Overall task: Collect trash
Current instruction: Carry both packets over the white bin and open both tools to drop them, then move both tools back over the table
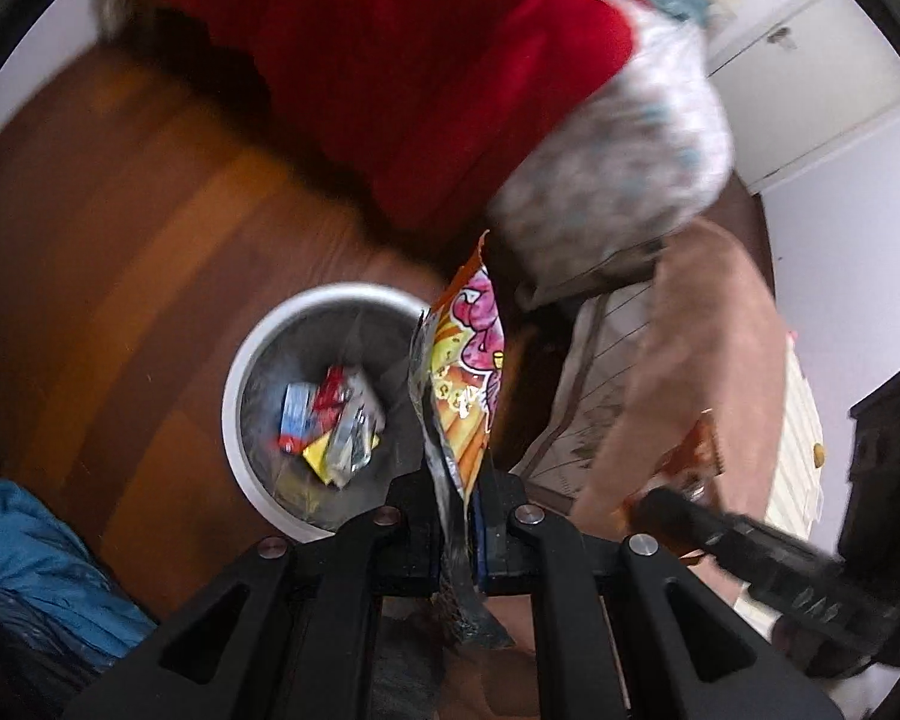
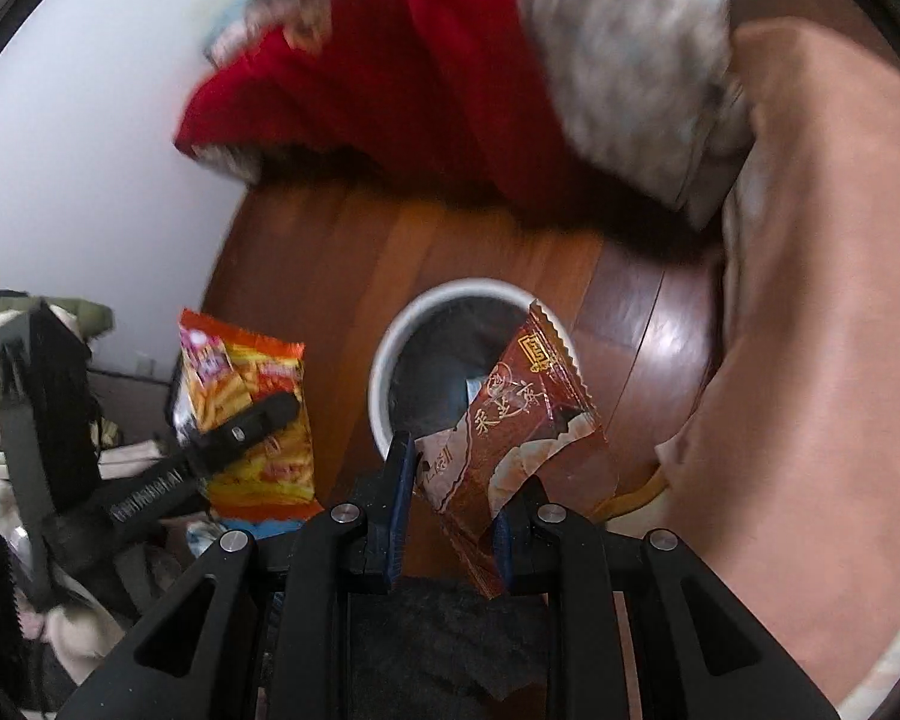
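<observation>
Releasing early risks littering the floor (image 2: 342,276): left gripper (image 1: 459,516) fingers clamp the orange snack bag (image 1: 465,372), right gripper (image 2: 450,504) fingers clamp the brown wrapper (image 2: 510,420) (both light, fluttery) beside the bin (image 1: 234,384) rim.

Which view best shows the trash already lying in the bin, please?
The left wrist view: it looks into the bin and shows the crumpled wrappers at the bottom. In the right wrist view, the brown wrapper hides most of the inside.

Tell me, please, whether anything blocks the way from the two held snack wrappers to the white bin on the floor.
Nothing visible does. The bin stands open, no lid, beyond the brown wrapper and beside the orange wrapper.
</observation>
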A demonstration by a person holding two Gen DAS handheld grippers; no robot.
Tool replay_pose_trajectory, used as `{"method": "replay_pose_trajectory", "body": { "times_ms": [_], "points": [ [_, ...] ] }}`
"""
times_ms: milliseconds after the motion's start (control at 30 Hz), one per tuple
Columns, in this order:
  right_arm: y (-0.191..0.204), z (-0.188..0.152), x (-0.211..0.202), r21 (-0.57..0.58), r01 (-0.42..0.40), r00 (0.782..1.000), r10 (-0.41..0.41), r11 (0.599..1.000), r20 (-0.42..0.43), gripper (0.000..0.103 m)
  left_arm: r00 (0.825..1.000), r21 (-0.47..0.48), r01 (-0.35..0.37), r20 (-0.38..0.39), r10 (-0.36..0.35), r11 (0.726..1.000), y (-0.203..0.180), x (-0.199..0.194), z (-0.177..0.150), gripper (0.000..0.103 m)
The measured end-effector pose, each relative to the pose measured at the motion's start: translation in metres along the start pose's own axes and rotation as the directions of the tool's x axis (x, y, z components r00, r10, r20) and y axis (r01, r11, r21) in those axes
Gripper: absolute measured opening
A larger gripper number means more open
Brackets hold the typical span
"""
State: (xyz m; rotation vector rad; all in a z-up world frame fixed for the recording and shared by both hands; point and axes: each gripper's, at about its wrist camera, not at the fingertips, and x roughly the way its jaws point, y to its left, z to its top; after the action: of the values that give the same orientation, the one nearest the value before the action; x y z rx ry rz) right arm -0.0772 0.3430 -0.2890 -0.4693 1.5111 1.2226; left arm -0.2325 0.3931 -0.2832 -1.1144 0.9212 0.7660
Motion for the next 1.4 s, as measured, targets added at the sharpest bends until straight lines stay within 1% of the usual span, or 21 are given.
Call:
{"method": "replay_pose_trajectory", "body": {
  "times_ms": [67, 167, 233, 267, 300, 333, 433, 467, 500, 567, 633, 700, 733, 767, 800, 867, 900, 967, 1100, 1167, 1400],
  "points": [
    [-0.001, 0.003, 0.036, 0.006, 0.005, 0.998, -0.004, 1.000, -0.060, 0.024, 0.998, -0.028, 0.014, -0.063, -0.016, 1.000, 0.016, 0.026, 0.007, 0.006],
    [-0.005, 0.007, 0.083, 0.013, 0.008, 0.990, -0.007, 1.000, -0.139, 0.024, 0.991, -0.063, -0.010, -0.130, 0.001, 0.998, 0.033, 0.056, 0.019, 0.008],
    [-0.005, 0.012, 0.107, -0.001, 0.011, 0.983, -0.011, 1.000, -0.182, 0.024, 0.987, -0.073, -0.050, -0.159, 0.038, 0.996, 0.044, 0.069, 0.022, 0.031],
    [-0.005, 0.013, 0.119, -0.009, 0.025, 0.980, -0.026, 1.000, -0.199, 0.024, 0.985, -0.074, -0.062, -0.165, 0.049, 0.995, 0.046, 0.073, 0.023, 0.060],
    [-0.008, 0.015, 0.127, -0.015, 0.029, 0.977, -0.032, 0.999, -0.212, 0.025, 0.985, -0.086, -0.064, -0.166, 0.049, 0.994, 0.051, 0.077, 0.023, 0.081],
    [-0.008, 0.017, 0.139, -0.023, 0.023, 0.970, -0.028, 0.999, -0.241, 0.026, 0.985, -0.096, -0.064, -0.168, 0.047, 0.993, 0.056, 0.079, 0.024, 0.084],
    [-0.010, 0.018, 0.158, -0.040, 0.046, 0.959, -0.056, 0.998, -0.277, 0.038, 0.984, -0.110, -0.078, -0.166, 0.059, 0.991, 0.065, 0.081, 0.024, 0.084],
    [-0.010, 0.019, 0.161, -0.046, 0.037, 0.959, -0.049, 0.998, -0.281, 0.049, 0.984, -0.113, -0.088, -0.161, 0.069, 0.990, 0.068, 0.079, 0.022, 0.084],
    [-0.010, 0.018, 0.163, -0.053, 0.038, 0.958, -0.051, 0.998, -0.282, 0.061, 0.984, -0.114, -0.096, -0.159, 0.077, 0.989, 0.072, 0.078, 0.022, 0.090],
    [-0.011, 0.020, 0.161, -0.066, 0.049, 0.960, -0.066, 0.997, -0.272, 0.066, 0.984, -0.120, -0.112, -0.148, 0.094, 0.986, 0.079, 0.073, 0.021, 0.099],
    [-0.014, 0.024, 0.157, -0.072, 0.068, 0.963, -0.085, 0.995, -0.258, 0.074, 0.984, -0.111, -0.143, -0.125, 0.129, 0.983, 0.081, 0.066, 0.018, 0.099],
    [-0.014, 0.029, 0.153, -0.077, 0.085, 0.965, -0.101, 0.993, -0.244, 0.091, 0.980, -0.101, -0.184, -0.097, 0.174, 0.978, 0.082, 0.057, 0.013, 0.099],
    [-0.014, 0.029, 0.149, -0.086, 0.107, 0.965, -0.124, 0.991, -0.230, 0.094, 0.977, -0.092, -0.206, -0.081, 0.199, 0.974, 0.082, 0.052, 0.009, 0.099],
    [-0.014, 0.030, 0.145, -0.096, 0.129, 0.965, -0.147, 0.987, -0.218, 0.100, 0.974, -0.085, -0.220, -0.066, 0.215, 0.972, 0.082, 0.049, 0.007, 0.099],
    [-0.013, 0.028, 0.139, -0.106, 0.155, 0.964, -0.174, 0.982, -0.203, 0.103, 0.973, -0.079, -0.231, -0.046, 0.228, 0.970, 0.081, 0.043, 0.003, 0.099],
    [-0.011, 0.026, 0.128, -0.126, 0.196, 0.960, -0.217, 0.972, -0.179, 0.103, 0.965, -0.063, -0.262, -0.005, 0.262, 0.963, 0.079, 0.033, -0.006, 0.099],
    [-0.010, 0.026, 0.125, -0.136, 0.218, 0.956, -0.239, 0.966, -0.169, 0.103, 0.958, -0.051, -0.286, 0.009, 0.287, 0.957, 0.076, 0.029, -0.011, 0.099],
    [-0.007, 0.021, 0.115, -0.168, 0.271, 0.945, -0.295, 0.948, -0.138, 0.103, 0.950, -0.034, -0.310, 0.032, 0.311, 0.950, 0.071, 0.024, -0.017, 0.099],
    [0.000, 0.010, 0.101, -0.216, 0.326, 0.930, -0.353, 0.921, -0.101, 0.103, 0.945, -0.020, -0.321, 0.055, 0.322, 0.947, 0.061, 0.014, -0.029, 0.099],
    [0.003, 0.007, 0.093, -0.228, 0.336, 0.929, -0.361, 0.914, -0.081, 0.103, 0.940, -0.009, -0.336, 0.068, 0.335, 0.942, 0.055, 0.009, -0.034, 0.099],
    [0.013, -0.009, 0.063, -0.233, 0.341, 0.935, -0.355, 0.911, -0.019, 0.103, 0.933, 0.020, -0.344, 0.119, 0.339, 0.939, 0.034, -0.016, -0.052, 0.099]
  ]
}}
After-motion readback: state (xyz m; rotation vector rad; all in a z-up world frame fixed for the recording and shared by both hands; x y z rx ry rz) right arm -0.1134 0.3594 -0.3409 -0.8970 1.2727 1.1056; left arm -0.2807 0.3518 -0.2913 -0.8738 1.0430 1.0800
